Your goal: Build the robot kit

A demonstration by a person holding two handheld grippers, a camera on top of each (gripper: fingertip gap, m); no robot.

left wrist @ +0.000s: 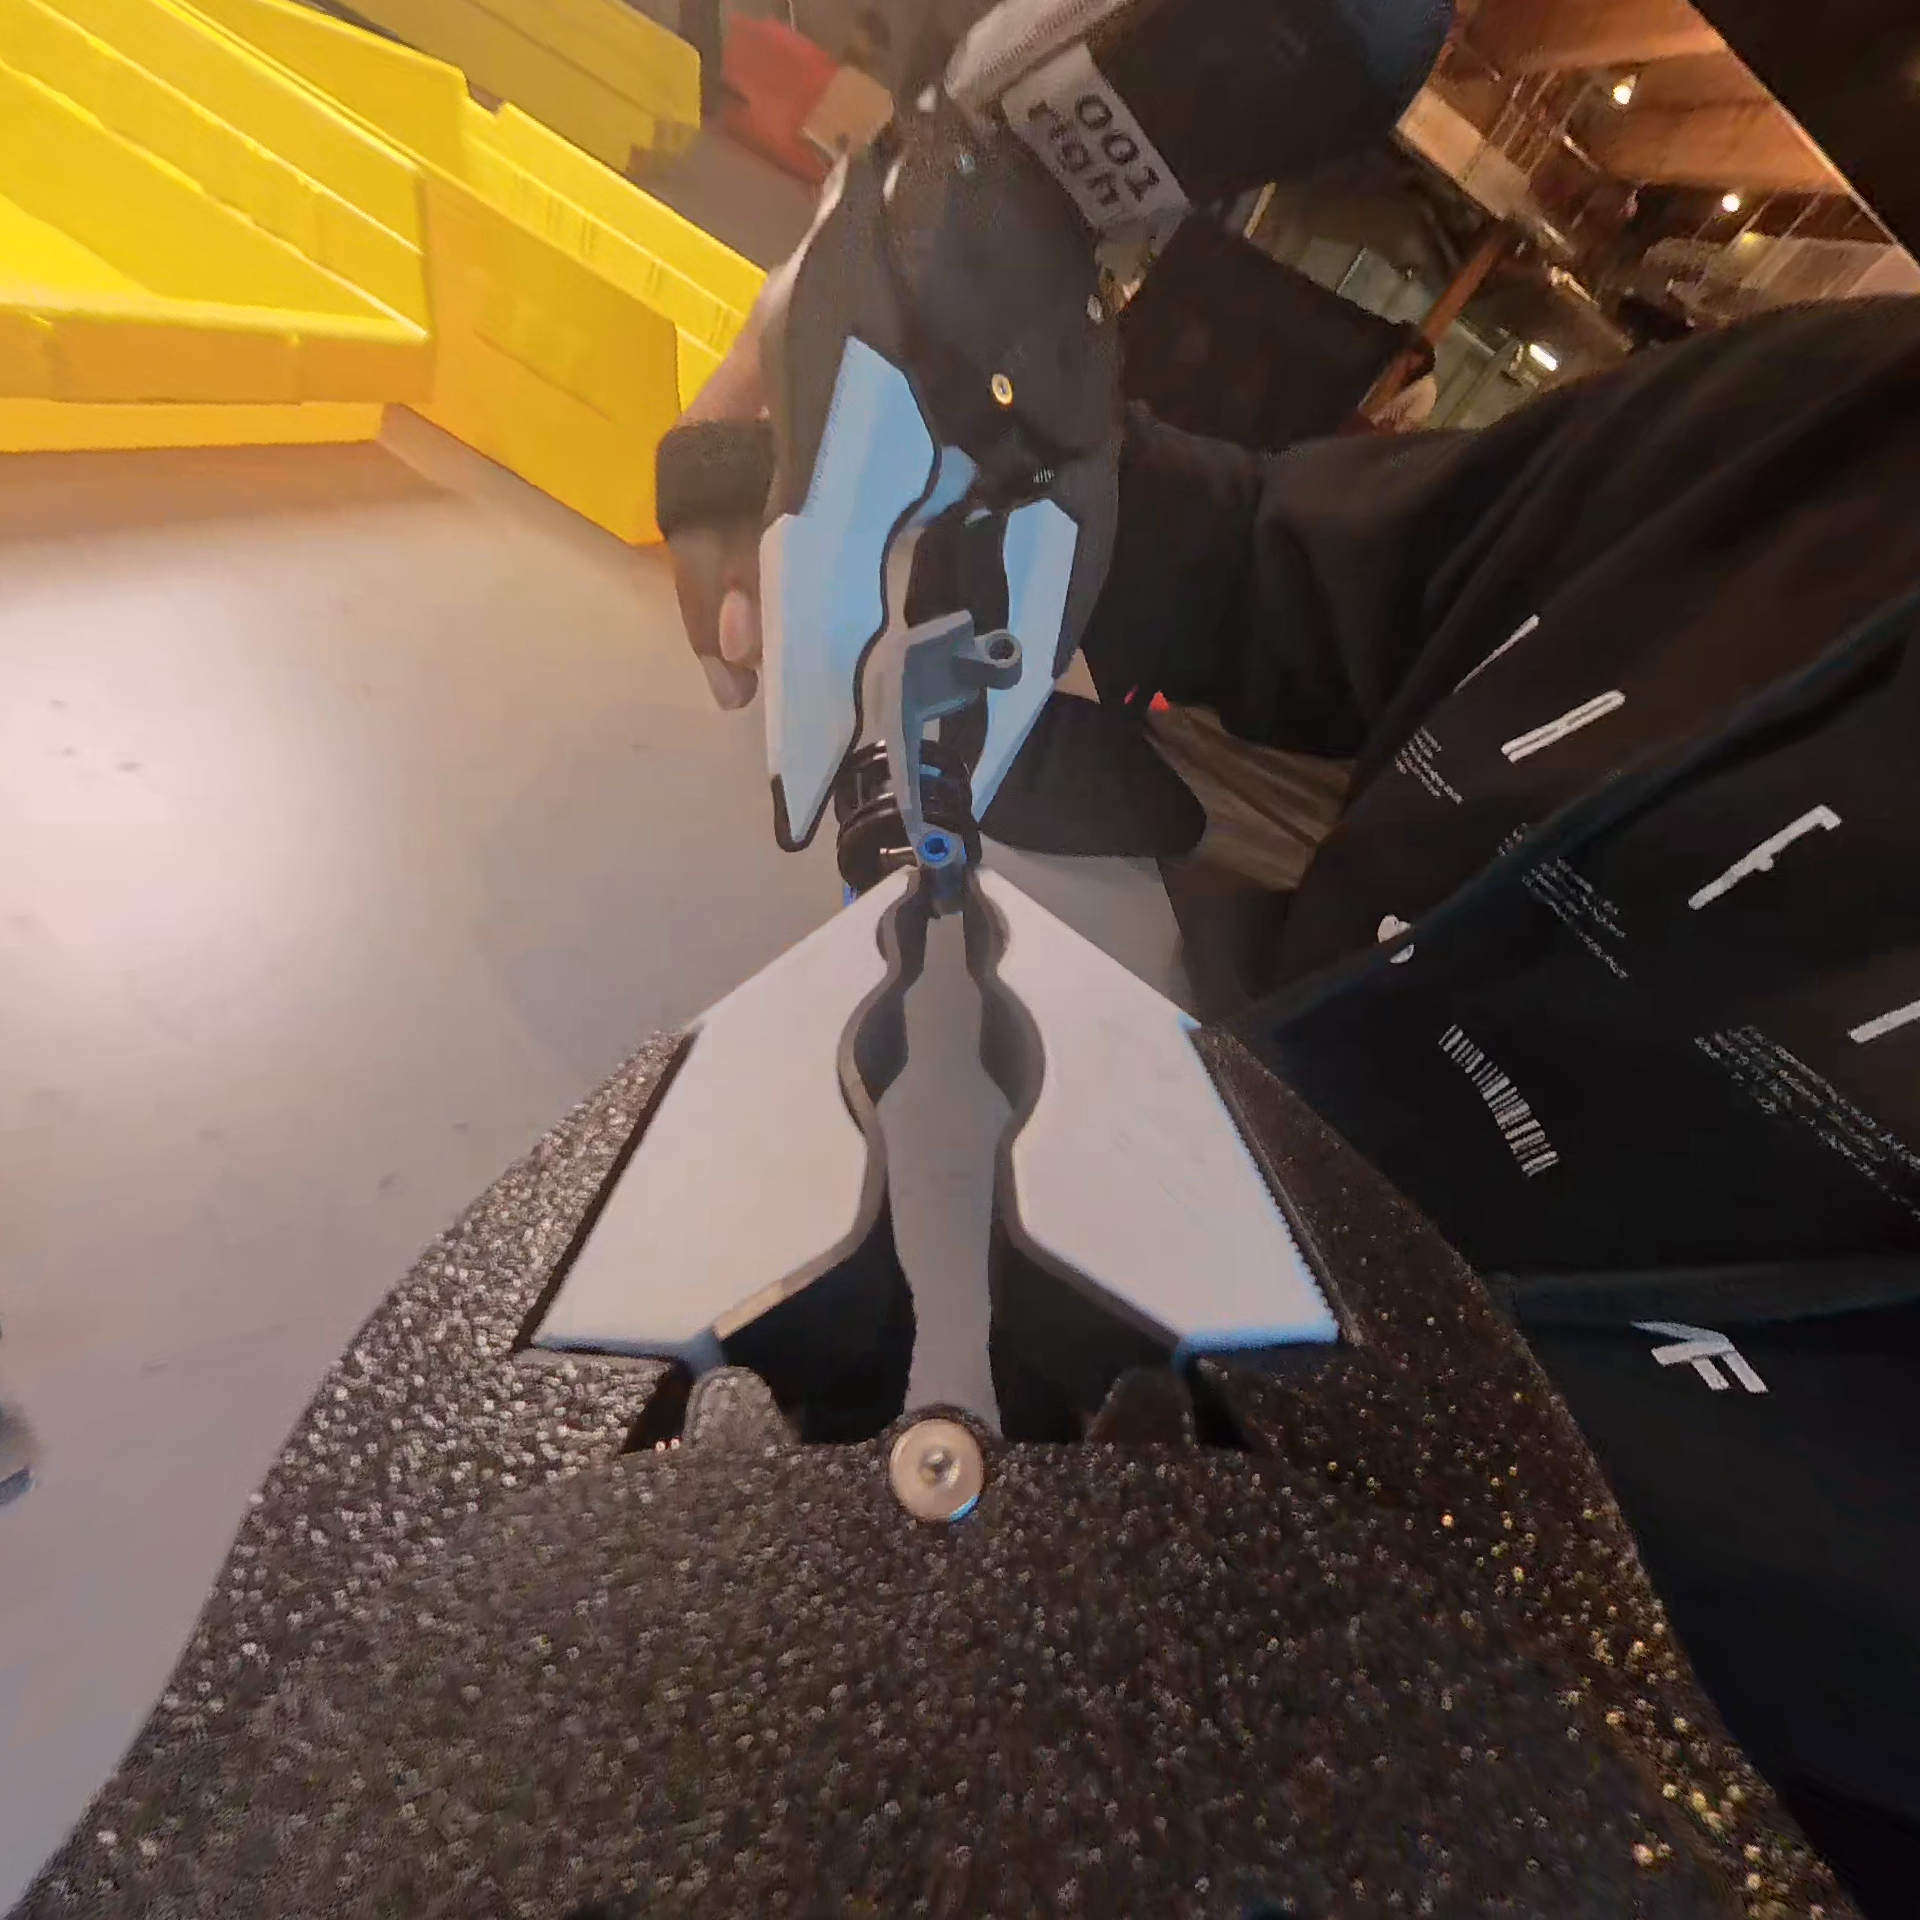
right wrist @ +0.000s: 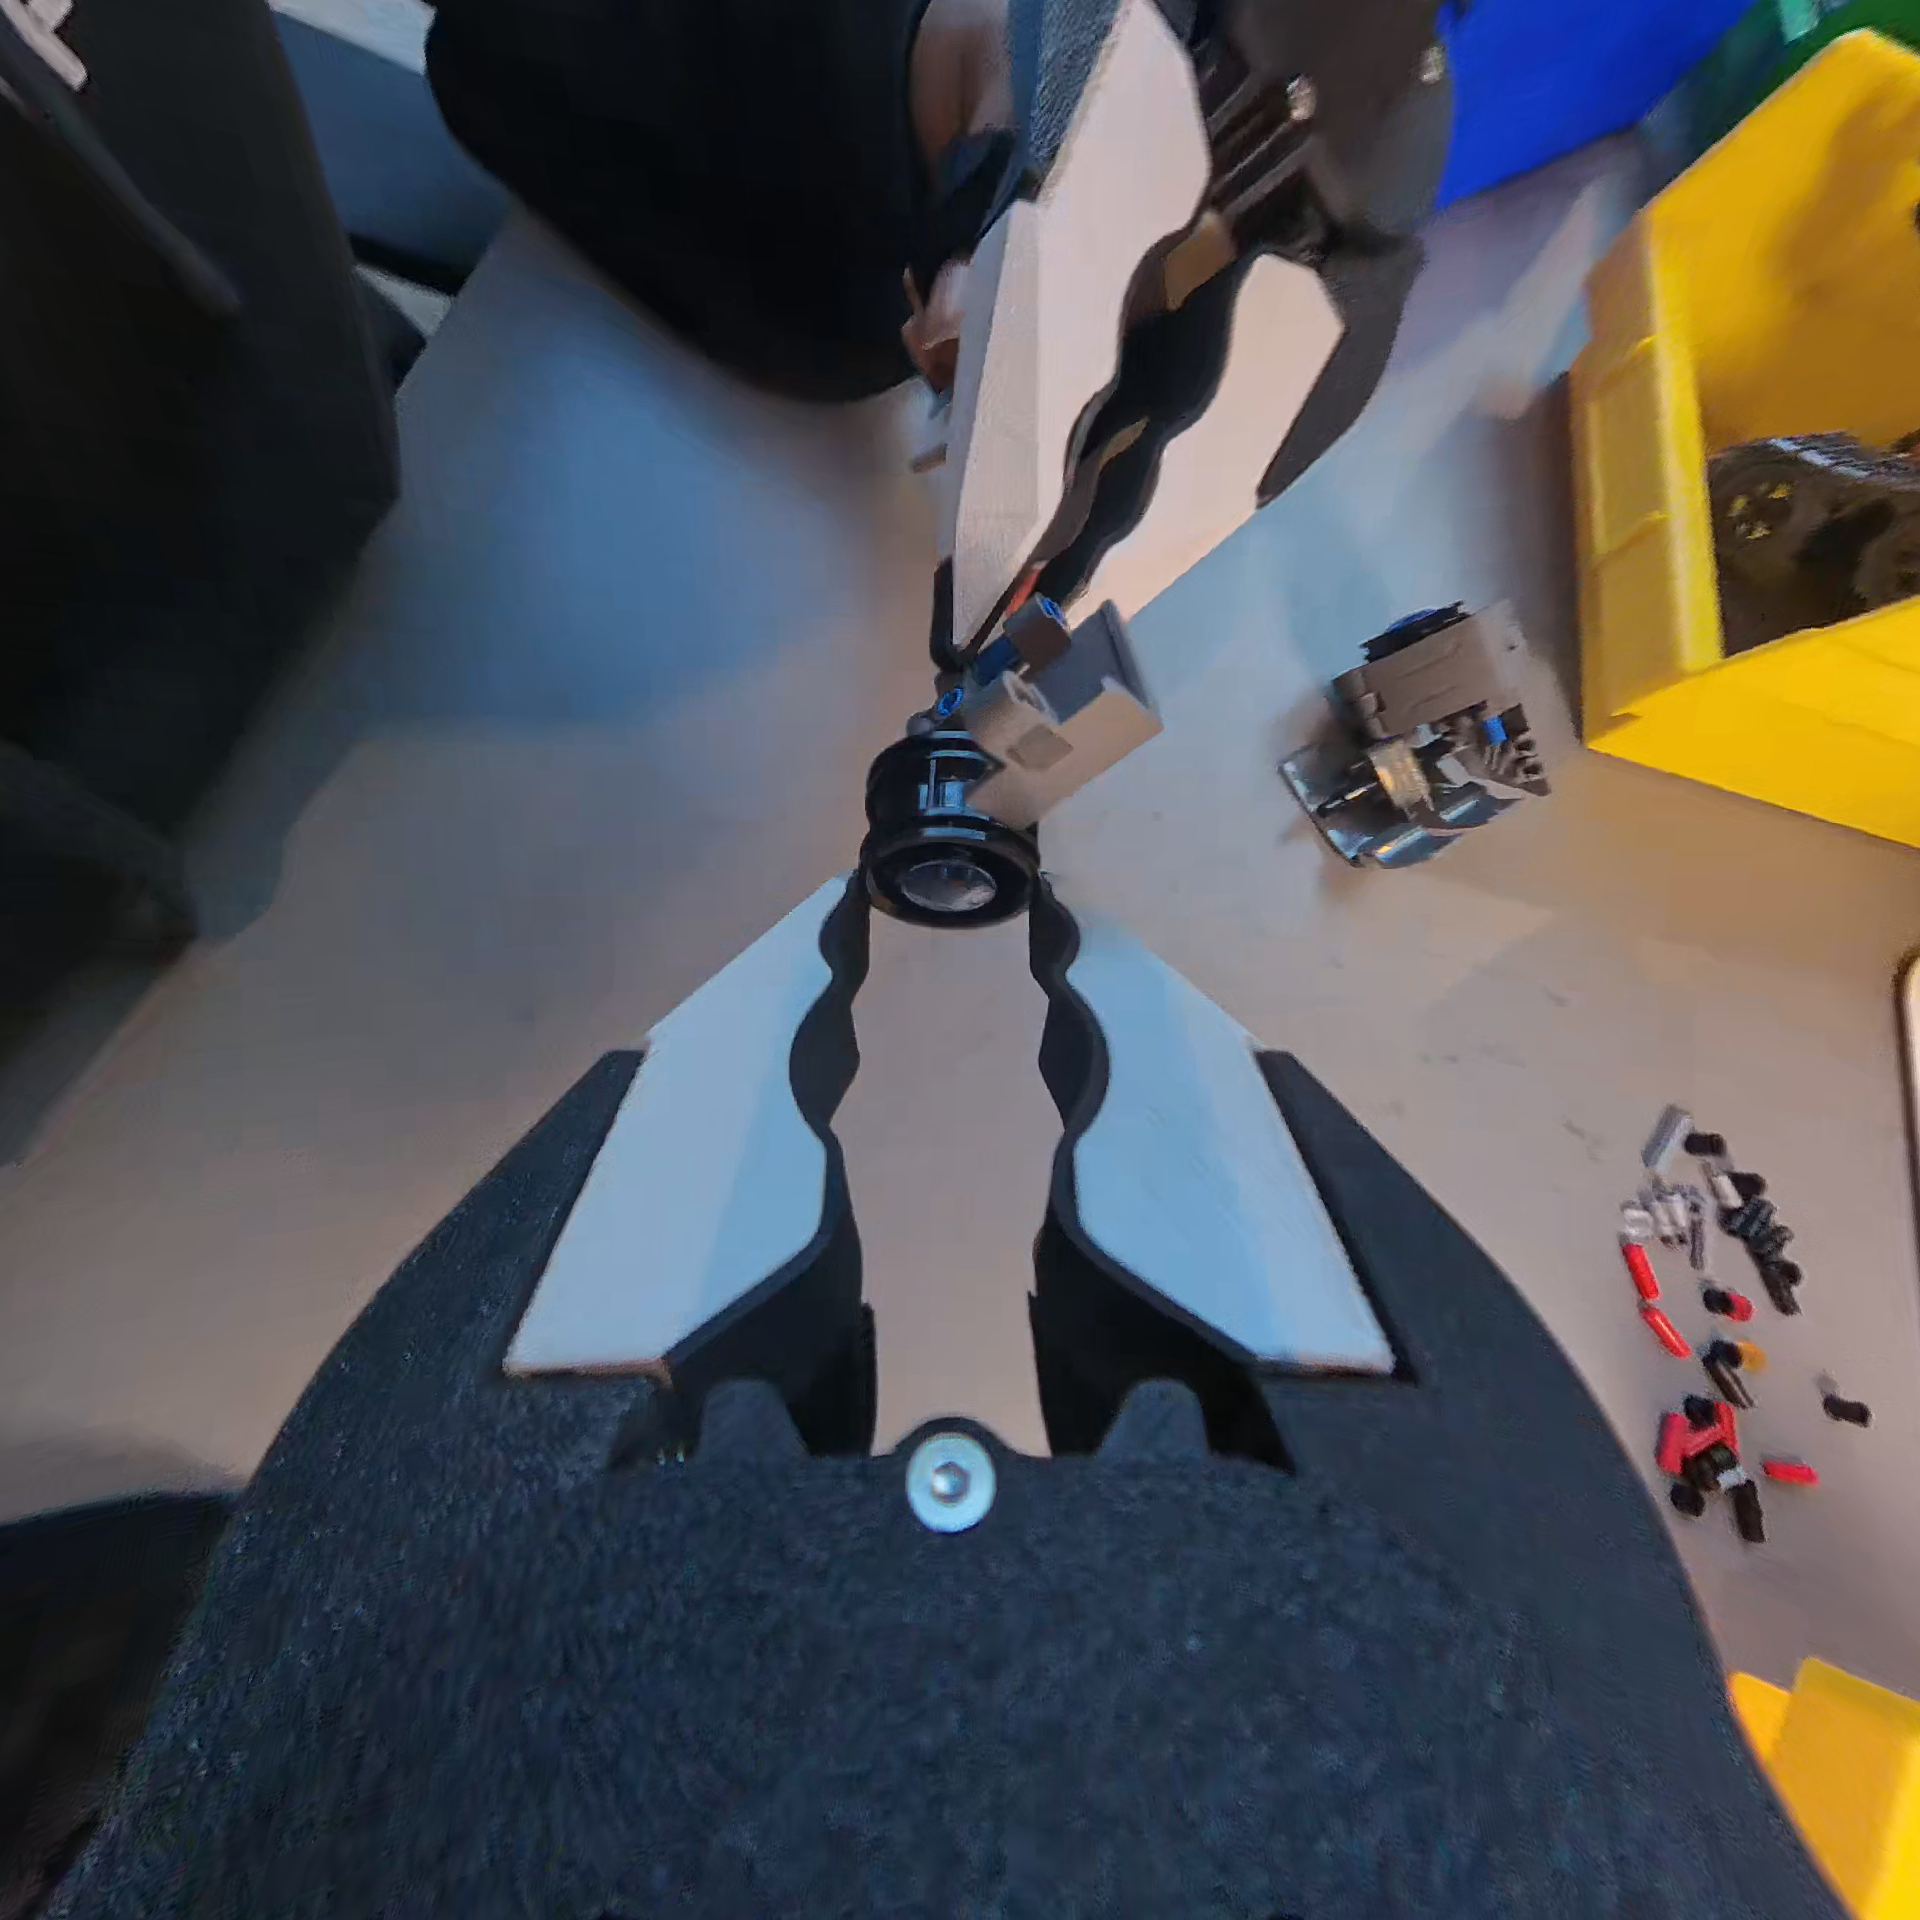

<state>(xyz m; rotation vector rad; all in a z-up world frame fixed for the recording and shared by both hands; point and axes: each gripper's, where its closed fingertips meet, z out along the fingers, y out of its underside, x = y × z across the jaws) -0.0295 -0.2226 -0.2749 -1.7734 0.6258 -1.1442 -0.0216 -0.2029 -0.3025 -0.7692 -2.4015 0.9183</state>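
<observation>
In the left wrist view my left gripper (left wrist: 935, 885) is shut, its tips pinching the blue-pinned end (left wrist: 938, 850) of a small grey building-block assembly (left wrist: 940, 665). My right gripper (left wrist: 891, 816) comes in from above, opposite it. In the right wrist view my right gripper (right wrist: 948, 896) is shut on a black wheel hub (right wrist: 951, 862) at the near end of the same grey assembly (right wrist: 1060, 701). The left gripper (right wrist: 966, 639) holds the assembly's far end from above. The piece hangs between both grippers above the pale table (right wrist: 623, 727).
A second grey block assembly (right wrist: 1423, 738) lies on the table to the right. A scatter of small red and black pieces (right wrist: 1714, 1320) lies nearer. A yellow bin (right wrist: 1662, 436) holds dark parts, and a blue bin (right wrist: 1558, 83) stands behind it. Yellow bins (left wrist: 260, 208) are stacked far left. A person's black garment (left wrist: 1558, 831) is to the right. Less than 4 cm separates the two grippers' tips.
</observation>
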